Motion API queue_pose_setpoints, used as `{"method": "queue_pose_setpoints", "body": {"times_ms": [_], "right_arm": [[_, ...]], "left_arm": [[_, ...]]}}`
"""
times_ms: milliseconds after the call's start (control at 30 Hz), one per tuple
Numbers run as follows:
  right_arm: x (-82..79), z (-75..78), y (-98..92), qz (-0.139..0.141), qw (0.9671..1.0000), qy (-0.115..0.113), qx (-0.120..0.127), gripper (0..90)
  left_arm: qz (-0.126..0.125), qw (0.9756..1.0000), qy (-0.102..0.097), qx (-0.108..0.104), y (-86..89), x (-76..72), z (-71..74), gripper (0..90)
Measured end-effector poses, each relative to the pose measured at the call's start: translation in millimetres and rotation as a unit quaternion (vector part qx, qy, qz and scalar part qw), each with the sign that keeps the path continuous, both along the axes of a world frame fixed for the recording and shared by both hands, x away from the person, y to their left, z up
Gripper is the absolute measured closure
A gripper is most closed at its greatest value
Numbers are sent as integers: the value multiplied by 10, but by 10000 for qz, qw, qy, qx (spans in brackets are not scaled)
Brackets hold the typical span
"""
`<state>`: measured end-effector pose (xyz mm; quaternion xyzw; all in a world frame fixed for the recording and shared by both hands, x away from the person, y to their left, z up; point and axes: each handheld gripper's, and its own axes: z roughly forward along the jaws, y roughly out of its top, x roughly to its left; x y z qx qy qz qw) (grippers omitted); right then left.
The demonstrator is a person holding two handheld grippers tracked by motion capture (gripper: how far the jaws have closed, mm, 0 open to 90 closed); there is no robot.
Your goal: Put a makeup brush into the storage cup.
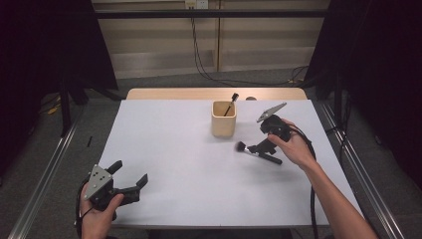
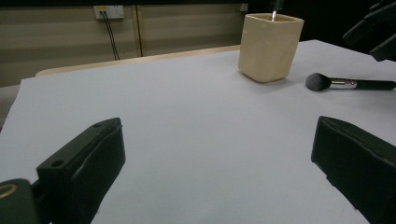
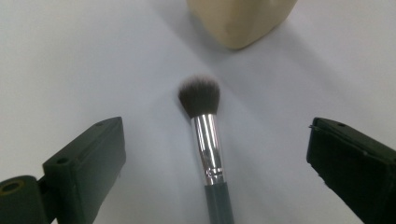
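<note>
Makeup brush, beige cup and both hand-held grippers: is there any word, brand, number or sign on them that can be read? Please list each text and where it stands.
There is no readable text.
Makeup brush: the silver ferrule bears a small mark near its lower end, too blurred to read.
Beige cup: plain, no print.
Left hand-held gripper and right hand-held gripper: no lettering visible.
Wall socket: no legible marking.

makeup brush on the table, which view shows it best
The right gripper view: the makeup brush lies close up between the open jaws. The high view shows it small, partly behind the right hand-held gripper; the left gripper view shows it far off.
</note>
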<state>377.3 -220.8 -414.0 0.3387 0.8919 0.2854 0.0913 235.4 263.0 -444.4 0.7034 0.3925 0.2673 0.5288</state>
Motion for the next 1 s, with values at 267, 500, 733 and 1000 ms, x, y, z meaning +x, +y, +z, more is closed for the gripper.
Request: {"method": "queue_pose_setpoints", "body": {"times_ms": [267,500,733,1000], "right_arm": [[123,10,70,270,9974,455,-492,52],[223,-48,126,465,9921,746,-894,48],[307,-110,201,744,9832,1055,-1291,49],[365,-116,303,1010,9758,1189,-1530,56]], "left_arm": [[-50,10000,10,-15,-12,-1,-2,28],[-48,10000,-19,26,-11,-6,1,28],[-31,10000,-16,67,-11,0,-1,29],[-30,10000,-5,88,-9,7,-3,28]]}}
